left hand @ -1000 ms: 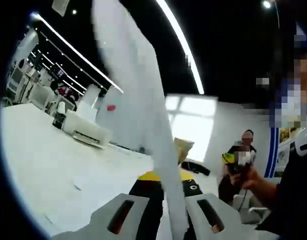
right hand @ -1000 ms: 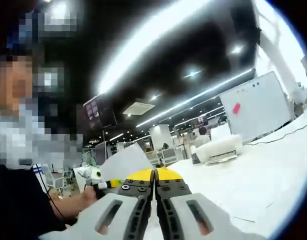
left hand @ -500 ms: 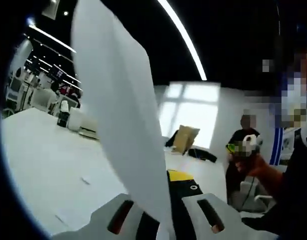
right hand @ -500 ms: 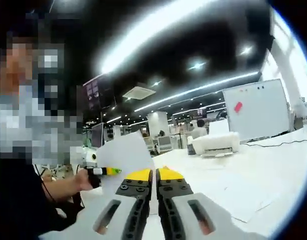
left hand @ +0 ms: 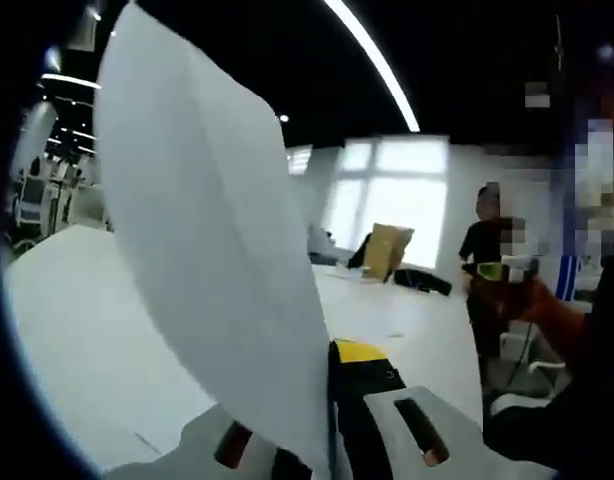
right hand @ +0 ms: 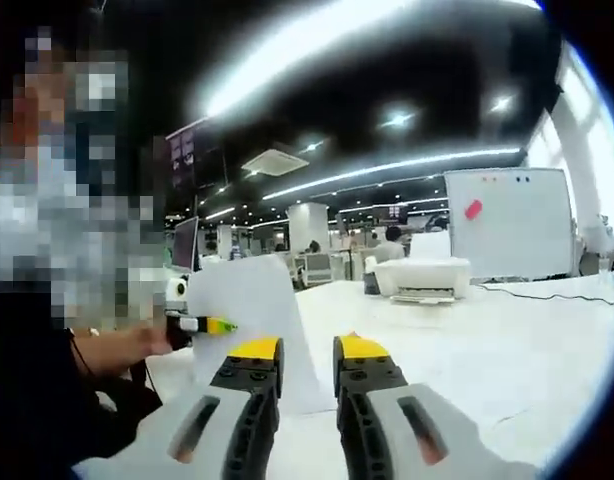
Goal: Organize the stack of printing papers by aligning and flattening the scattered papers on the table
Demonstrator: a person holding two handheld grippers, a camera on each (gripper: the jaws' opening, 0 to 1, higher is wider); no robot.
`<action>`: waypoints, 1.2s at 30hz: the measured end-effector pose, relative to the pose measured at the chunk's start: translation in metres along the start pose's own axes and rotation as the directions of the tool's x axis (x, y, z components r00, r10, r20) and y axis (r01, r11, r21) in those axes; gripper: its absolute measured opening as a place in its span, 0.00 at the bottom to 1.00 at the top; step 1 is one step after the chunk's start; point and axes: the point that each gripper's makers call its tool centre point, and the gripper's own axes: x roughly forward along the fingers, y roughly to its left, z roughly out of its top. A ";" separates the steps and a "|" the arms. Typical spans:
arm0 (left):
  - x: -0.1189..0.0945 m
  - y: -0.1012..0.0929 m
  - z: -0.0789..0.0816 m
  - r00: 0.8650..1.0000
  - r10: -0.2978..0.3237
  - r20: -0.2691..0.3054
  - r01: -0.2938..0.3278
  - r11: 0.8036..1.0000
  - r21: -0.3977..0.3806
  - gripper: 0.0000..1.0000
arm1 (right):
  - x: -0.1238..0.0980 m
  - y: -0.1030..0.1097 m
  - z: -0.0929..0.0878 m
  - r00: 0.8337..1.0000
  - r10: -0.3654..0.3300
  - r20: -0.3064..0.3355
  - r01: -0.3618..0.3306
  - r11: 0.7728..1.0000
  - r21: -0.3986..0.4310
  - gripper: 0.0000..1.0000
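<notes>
A white sheet of paper (left hand: 212, 250) stands up from my left gripper (left hand: 339, 365), which is shut on its lower edge; the sheet leans up and to the left and hides the left jaw's tip. In the right gripper view the same sheet (right hand: 255, 315) is upright over the white table (right hand: 487, 340), with the left gripper (right hand: 205, 325) clamped on its left edge in a person's hand. My right gripper (right hand: 307, 350) stands open just in front of the sheet, with a clear gap between its yellow-tipped jaws and nothing in it. It also appears at the right, (left hand: 495, 270).
A white printer (right hand: 422, 278) sits on the table further back, with a whiteboard (right hand: 507, 225) behind it. A cardboard box (left hand: 387, 250) and dark items lie at the far end of the table (left hand: 67, 330). A person (left hand: 482, 240) stands beyond.
My right gripper's jaws have gone from shut to open. The sheet in my left gripper has turned from nearly edge-on to broad face towards the camera. Both views have shifted.
</notes>
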 end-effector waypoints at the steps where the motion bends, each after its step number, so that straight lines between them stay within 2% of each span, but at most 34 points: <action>1: 0.000 0.001 -0.001 1.000 0.007 -0.006 -0.007 1.000 0.010 0.05 | 0.000 0.000 -0.001 1.000 -0.003 -0.005 0.003 1.000 -0.005 0.17; 7: -0.002 0.008 -0.005 0.998 0.039 -0.042 -0.036 0.997 0.075 0.05 | -0.001 -0.004 -0.009 0.999 -0.011 -0.033 0.011 1.000 0.004 0.18; 15: -0.013 0.017 -0.001 0.998 0.051 -0.030 -0.049 0.996 0.070 0.05 | -0.004 -0.007 -0.011 0.999 -0.023 -0.043 0.023 1.000 -0.001 0.21; 24: -0.037 0.028 0.007 0.997 0.072 -0.017 -0.071 0.996 0.055 0.05 | -0.005 -0.011 -0.019 0.996 -0.045 -0.072 0.044 0.999 -0.004 0.29; 36: -0.064 0.042 -0.002 0.993 0.111 -0.034 -0.110 0.993 0.041 0.05 | -0.006 -0.014 -0.023 0.993 -0.062 -0.099 0.062 0.998 0.002 0.31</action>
